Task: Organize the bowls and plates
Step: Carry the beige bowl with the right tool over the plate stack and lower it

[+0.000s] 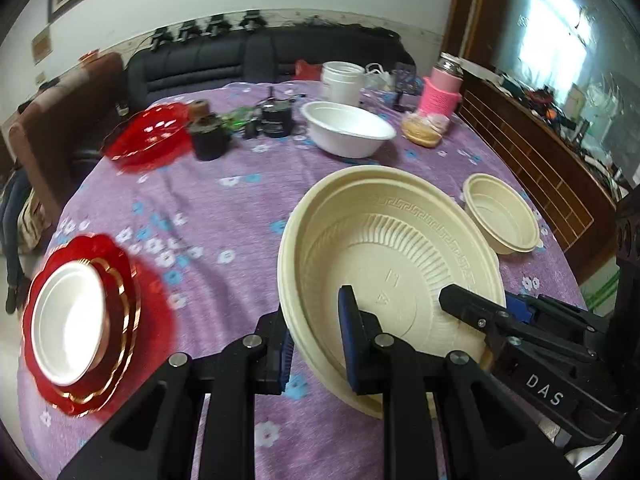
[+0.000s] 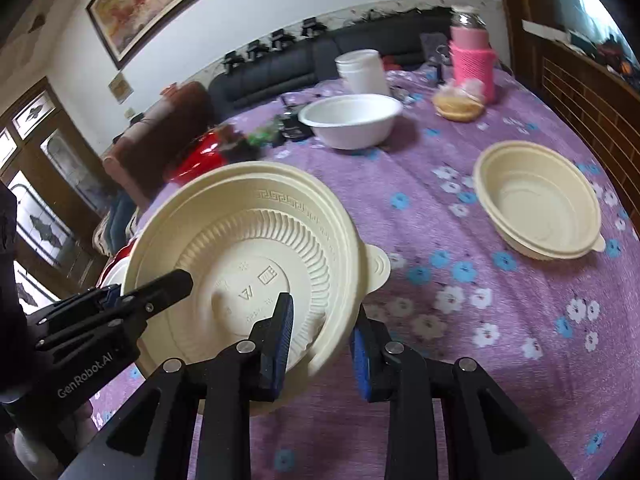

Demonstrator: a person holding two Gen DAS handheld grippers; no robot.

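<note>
A large cream plastic bowl (image 1: pixel 400 256), round with a ribbed inner wall, a Greek-key band moulded below its rim and a small rounded tab on one side, is tilted above the purple floral tablecloth (image 1: pixel 224 216), gripped from both sides. The left gripper (image 1: pixel 316 340) pinches the bowl's near wall between its blue-padded black fingers, one pad outside and one inside. The right gripper (image 2: pixel 320 340) does likewise on the opposite edge, one ridged blue pad pressed against the inner wall and the other outside the rim just below the tab. A smaller cream bowl (image 2: pixel 538 200) of the same smooth plastic sits upright on the cloth, well apart to the right. Farther back rests a plain white bowl (image 1: pixel 346 128) with a matte, paper-like surface. At the left edge of the table a scalloped red plate with gold trim (image 1: pixel 120 300) carries a white dish (image 1: pixel 68 316). A glossy red tray (image 1: pixel 150 134), a white tub (image 1: pixel 342 80) and a jar in a pink knitted sleeve (image 1: pixel 440 96) stand near the far side.
</note>
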